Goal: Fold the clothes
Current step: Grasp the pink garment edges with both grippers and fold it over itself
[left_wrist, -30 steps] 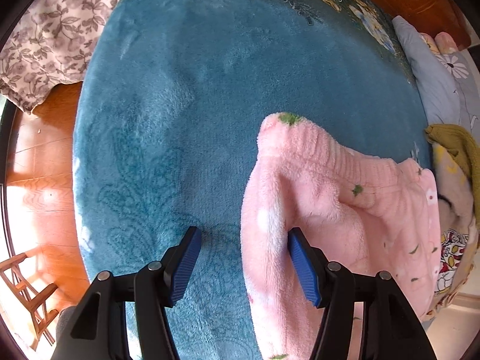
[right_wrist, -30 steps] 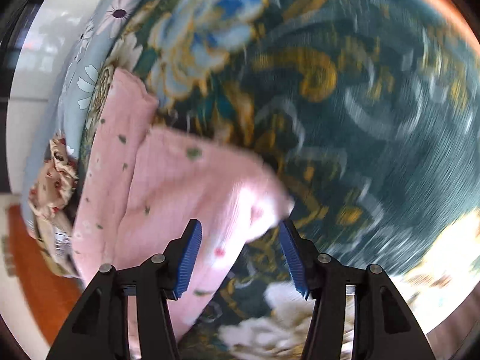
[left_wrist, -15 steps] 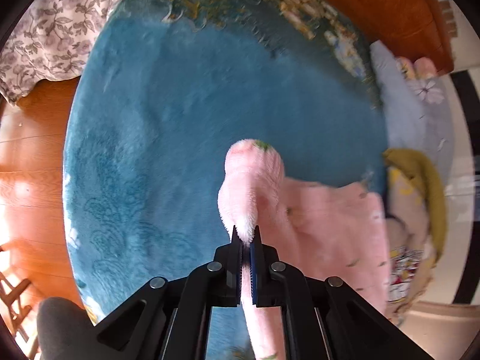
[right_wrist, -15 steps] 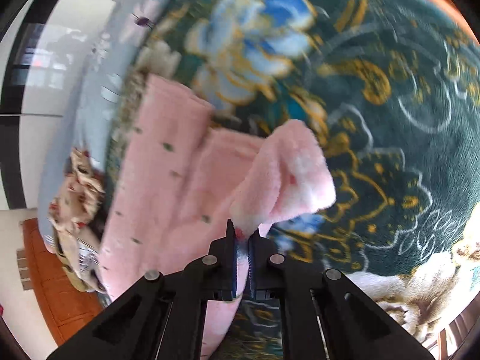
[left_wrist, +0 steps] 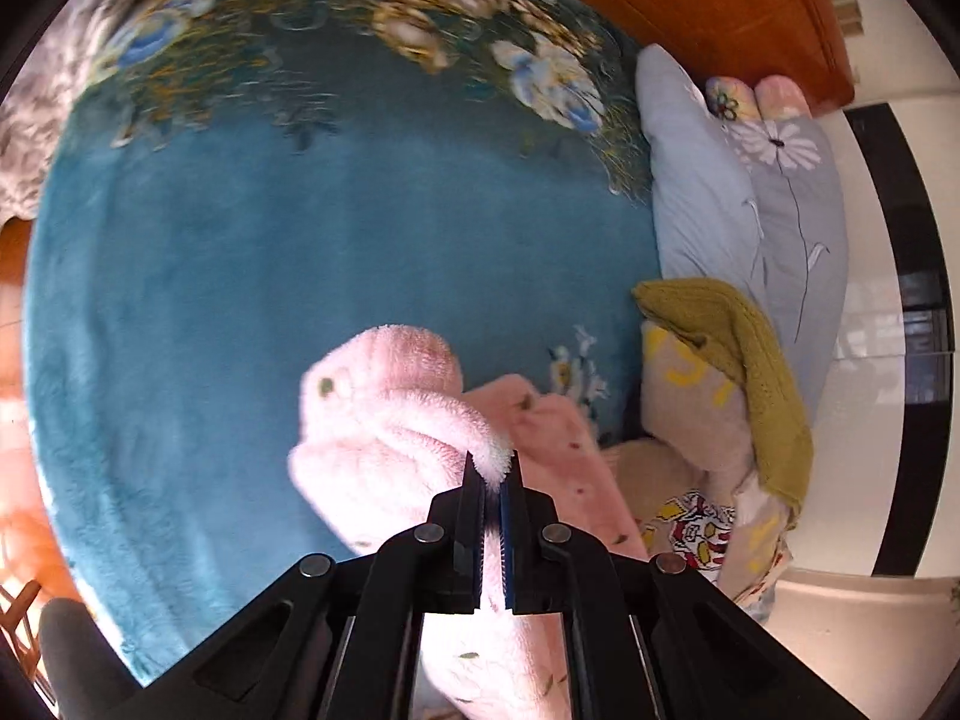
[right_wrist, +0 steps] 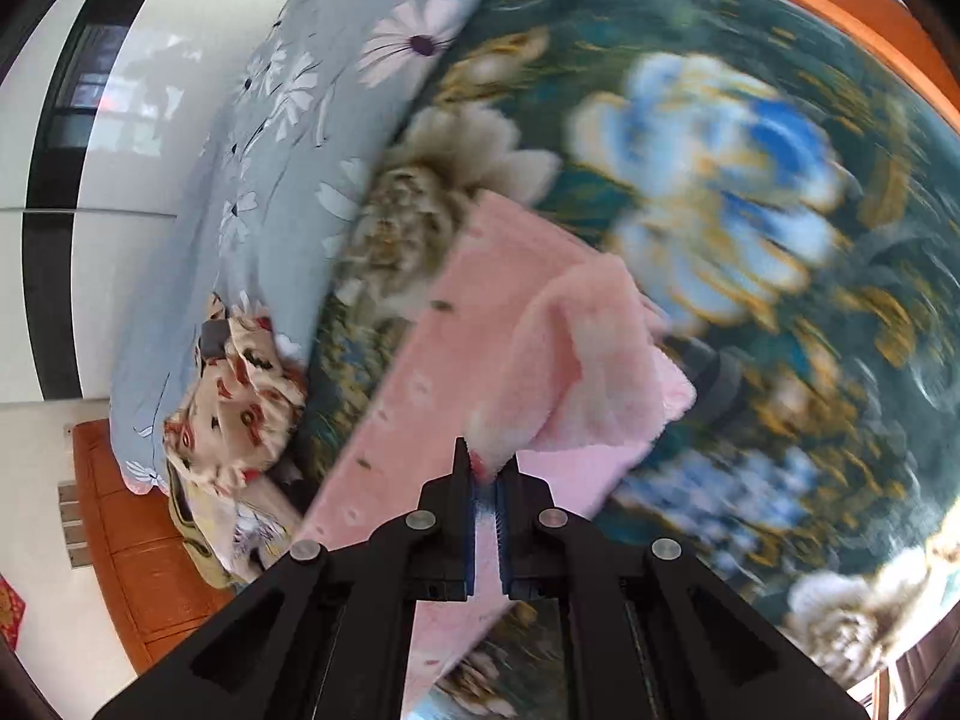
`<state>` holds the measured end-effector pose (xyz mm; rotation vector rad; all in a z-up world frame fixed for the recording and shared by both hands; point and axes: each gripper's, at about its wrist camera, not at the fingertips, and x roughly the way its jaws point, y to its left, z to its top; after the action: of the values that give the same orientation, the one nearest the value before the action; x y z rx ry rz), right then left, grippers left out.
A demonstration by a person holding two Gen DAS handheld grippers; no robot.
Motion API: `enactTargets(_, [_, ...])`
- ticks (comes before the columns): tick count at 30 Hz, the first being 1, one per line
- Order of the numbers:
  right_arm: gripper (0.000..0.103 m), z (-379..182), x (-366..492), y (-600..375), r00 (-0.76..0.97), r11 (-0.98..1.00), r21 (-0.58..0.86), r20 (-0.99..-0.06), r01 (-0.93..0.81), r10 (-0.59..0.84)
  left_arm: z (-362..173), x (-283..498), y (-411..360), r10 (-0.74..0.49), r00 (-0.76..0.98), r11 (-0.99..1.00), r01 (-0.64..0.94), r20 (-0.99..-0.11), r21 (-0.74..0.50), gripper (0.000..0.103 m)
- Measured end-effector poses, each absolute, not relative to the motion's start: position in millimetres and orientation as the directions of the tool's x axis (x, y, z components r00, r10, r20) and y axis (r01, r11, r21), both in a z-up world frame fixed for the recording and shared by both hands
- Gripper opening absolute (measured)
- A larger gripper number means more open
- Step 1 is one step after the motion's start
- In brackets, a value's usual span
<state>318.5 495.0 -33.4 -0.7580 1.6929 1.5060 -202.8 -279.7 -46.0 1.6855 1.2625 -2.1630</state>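
A pink fleece garment [left_wrist: 390, 420] with small green specks lies on a teal floral blanket [left_wrist: 270, 252]. My left gripper [left_wrist: 492, 474] is shut on one fluffy edge of it and holds that edge lifted and curled over. In the right wrist view the same pink garment [right_wrist: 480, 360] stretches across the blanket [right_wrist: 780, 240]. My right gripper [right_wrist: 486, 474] is shut on another corner, which is raised and folded back over the rest. The part of the garment under both grippers is hidden.
A pile of other clothes, an olive knit [left_wrist: 744, 360] over a beige printed piece [left_wrist: 690, 420], lies to the right. A grey-blue flowered pillow [left_wrist: 750, 192] and a wooden headboard [left_wrist: 690, 6] stand behind. The pile [right_wrist: 240, 408] and pillow [right_wrist: 288, 138] also show in the right wrist view.
Both grippers went from open beside the garment's edges to shut on them. They have since lifted the pink fabric and carried it toward the pillow side, folding it over.
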Motion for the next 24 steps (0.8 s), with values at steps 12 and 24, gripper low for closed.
enactTargets(12, [0.006,-62,270,567,-0.513,0.231,0.514,-0.856,-0.826,0.067,-40,-292,-202,0.388,-0.368,-0.729,0.439,-0.845,-0.526,0.006])
enactTargets(24, [0.010,-83,260,567,-0.504,0.193,0.515,-0.857,-0.835,0.106,-64,-302,-184,0.515,-0.410,-0.615,0.435,-0.753,-0.658,0.045])
